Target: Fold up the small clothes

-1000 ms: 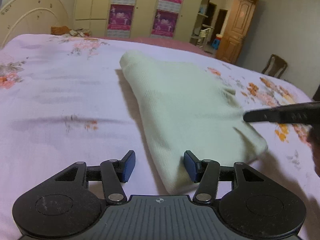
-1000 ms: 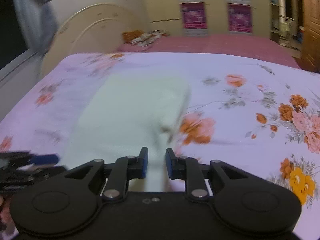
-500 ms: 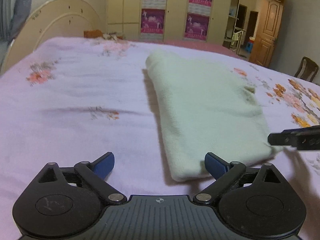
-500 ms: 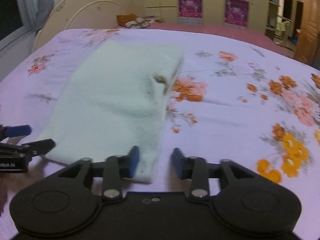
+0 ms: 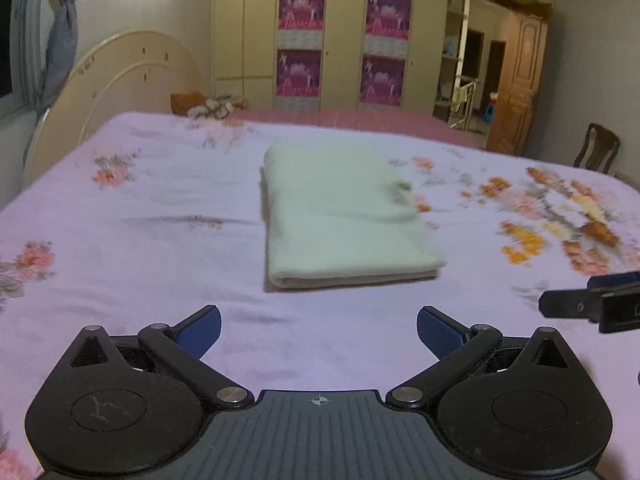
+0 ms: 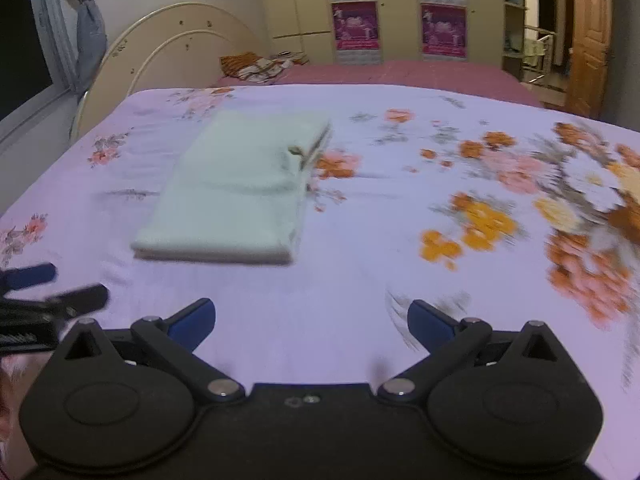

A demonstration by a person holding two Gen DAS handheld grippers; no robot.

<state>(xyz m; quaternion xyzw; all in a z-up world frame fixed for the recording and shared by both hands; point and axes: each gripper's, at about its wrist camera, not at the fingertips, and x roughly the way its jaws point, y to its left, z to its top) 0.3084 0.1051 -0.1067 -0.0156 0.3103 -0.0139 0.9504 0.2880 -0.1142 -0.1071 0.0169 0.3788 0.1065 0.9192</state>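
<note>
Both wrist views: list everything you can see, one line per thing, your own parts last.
Folded pale green knit garment: one, pale green, flat on the bed, ahead of both grippers, untouched.
Lilac floral bedsheet: one, lilac with orange and pink flowers, covering the bed.
Cream arched headboard: one, cream, at the bed's left.
Magenta wardrobe posters: four, magenta, on the far wardrobe doors.
Brown wooden door: one, brown, far right.
Dark wooden chair: one, right of the bed.
Left gripper: one, black, blue fingers spread, empty.
Right gripper: one, black, blue fingers spread, empty.

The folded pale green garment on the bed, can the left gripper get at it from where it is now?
Probably yes. The left gripper is open and empty, facing the folded garment's near edge, with only bare bedsheet between them.
</note>
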